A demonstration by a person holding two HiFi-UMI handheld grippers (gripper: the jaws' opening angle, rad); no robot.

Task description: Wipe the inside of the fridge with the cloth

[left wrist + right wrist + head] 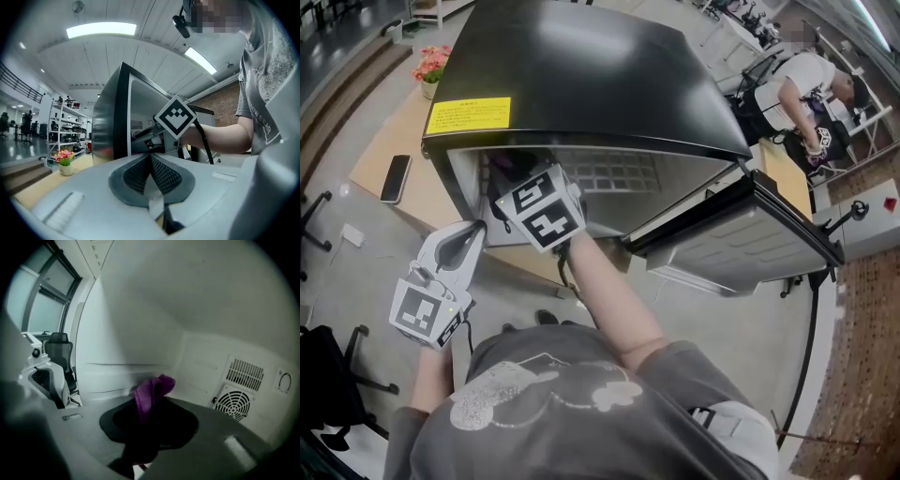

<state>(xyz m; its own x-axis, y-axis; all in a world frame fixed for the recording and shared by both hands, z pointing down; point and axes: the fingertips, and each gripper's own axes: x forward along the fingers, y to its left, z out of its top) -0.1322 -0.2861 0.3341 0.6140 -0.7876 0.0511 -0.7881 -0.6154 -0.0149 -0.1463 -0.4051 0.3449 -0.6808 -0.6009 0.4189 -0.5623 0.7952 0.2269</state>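
Fridge [581, 75] stands near the front edge of the wooden surface [389, 150]. Outside its left front corner, the left tool [474, 232] hangs with its pads pressed together on nothing. The right tool [149, 416] reaches inside, clamped on the purple cloth [152, 389], whose free end bunches upward. Whether it touches a wall is unclear. To wipe well, I judge the cloth needs pressing flat against the side wall [122, 352] and sweeping in overlapping strokes, clear of the fan grille [233, 405] at the back right. The door [741, 239] stands open at the right.
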